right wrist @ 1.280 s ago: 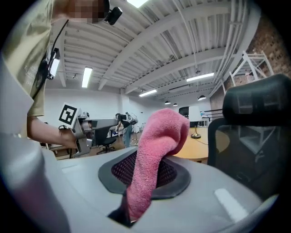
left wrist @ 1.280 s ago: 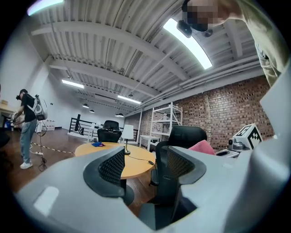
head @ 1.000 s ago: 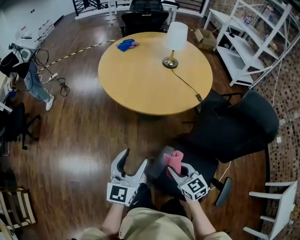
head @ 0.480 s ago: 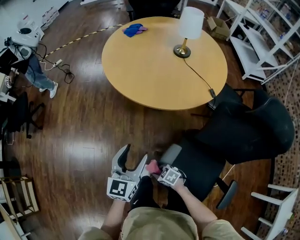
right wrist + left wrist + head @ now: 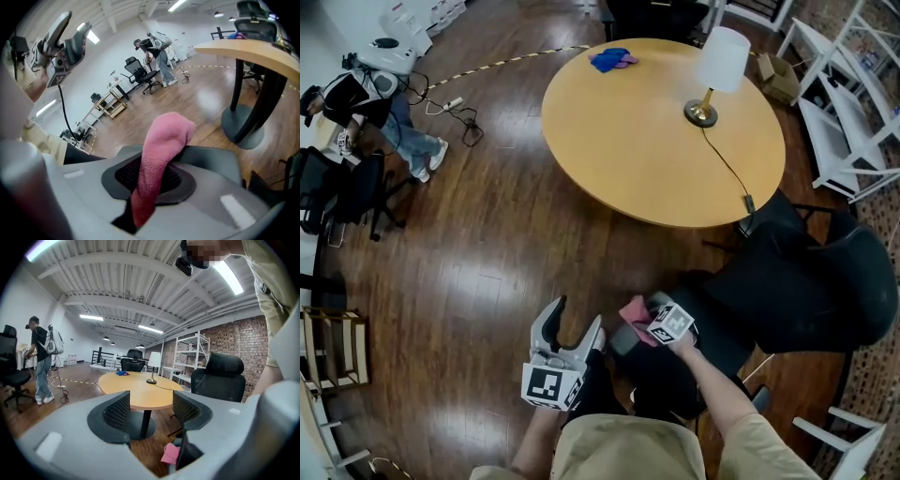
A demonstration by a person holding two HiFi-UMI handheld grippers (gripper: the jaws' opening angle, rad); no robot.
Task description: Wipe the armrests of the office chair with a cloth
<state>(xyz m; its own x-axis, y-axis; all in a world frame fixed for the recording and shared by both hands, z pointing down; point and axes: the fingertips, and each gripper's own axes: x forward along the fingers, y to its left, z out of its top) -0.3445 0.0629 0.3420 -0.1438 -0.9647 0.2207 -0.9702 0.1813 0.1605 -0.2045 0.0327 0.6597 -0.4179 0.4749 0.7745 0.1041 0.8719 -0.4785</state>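
Head view: my right gripper (image 5: 645, 317) holds the crumpled pink microfibre cloth (image 5: 634, 308) right at the near grey padded armrest (image 5: 622, 340) of the black mesh office chair (image 5: 797, 281); I can't confirm contact. My left gripper (image 5: 578, 319) hangs just beside it. Left gripper view: jaws spread, nothing between them, cloth corner low in frame. Right gripper view: jaws clenched on the cloth. I judge wiping is barely starting on this armrest, and the far armrest (image 5: 758, 397) remains to do.
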